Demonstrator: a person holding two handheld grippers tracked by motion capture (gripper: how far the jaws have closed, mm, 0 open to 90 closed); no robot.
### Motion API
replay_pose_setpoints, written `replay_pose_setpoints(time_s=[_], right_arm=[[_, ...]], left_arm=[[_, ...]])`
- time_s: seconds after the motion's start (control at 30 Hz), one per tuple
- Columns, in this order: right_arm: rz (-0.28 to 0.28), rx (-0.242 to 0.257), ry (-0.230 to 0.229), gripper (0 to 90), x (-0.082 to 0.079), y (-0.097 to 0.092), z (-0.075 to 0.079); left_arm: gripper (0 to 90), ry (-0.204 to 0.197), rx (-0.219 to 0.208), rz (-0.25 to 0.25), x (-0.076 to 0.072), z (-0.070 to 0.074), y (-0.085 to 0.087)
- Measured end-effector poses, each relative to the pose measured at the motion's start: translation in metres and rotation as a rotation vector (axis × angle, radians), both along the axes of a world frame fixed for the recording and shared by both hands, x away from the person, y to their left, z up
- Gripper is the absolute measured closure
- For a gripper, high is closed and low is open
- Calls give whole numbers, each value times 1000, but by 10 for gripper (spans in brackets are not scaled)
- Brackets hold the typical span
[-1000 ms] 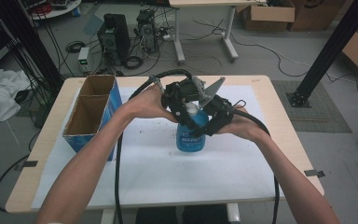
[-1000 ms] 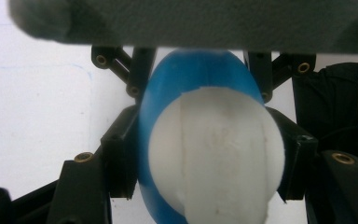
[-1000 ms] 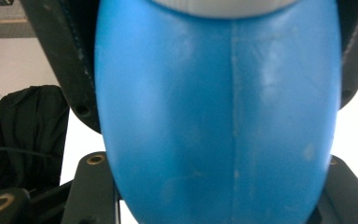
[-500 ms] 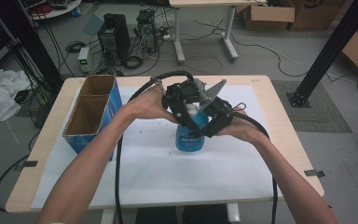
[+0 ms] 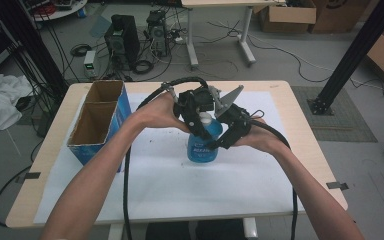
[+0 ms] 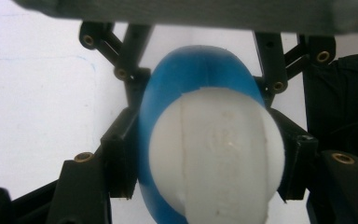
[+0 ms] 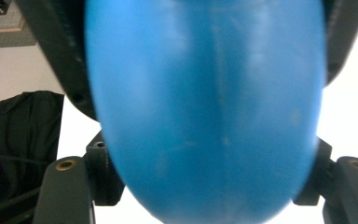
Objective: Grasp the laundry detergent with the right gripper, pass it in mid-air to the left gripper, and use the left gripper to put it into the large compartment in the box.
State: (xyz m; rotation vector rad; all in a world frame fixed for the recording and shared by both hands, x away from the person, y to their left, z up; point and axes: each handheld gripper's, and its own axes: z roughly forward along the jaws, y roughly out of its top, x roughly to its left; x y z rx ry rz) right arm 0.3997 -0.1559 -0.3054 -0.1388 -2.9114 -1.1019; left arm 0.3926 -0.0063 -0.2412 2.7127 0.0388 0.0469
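Right gripper [image 5: 219, 134], pressed against the blue bottle [image 5: 203, 144] from its right side, has just been opening its jaws; the bottle's body sits between them in the right gripper view [image 7: 205, 112], the pads seemingly no longer squeezing. Left gripper [image 5: 196, 114] remains clamped on the bottle's white cap [image 6: 214, 154]. Compared with 1 second ago, the bottle stands unmoved, upright right of the cardboard box [image 5: 100, 120]. Likely the bottle's weight now passes to the left grip alone.
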Motion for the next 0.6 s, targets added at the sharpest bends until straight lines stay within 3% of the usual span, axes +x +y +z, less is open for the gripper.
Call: replay_pose_setpoints(time_s=[0.23,0.6], right_arm=[[-6,-5,13,264,1,-4,-1],[-21,-34,20,222,-2,-13,0]], left_arm=[[385,-10,2,-10,0,1,1],[385,-4,0,14,-2,2,4]])
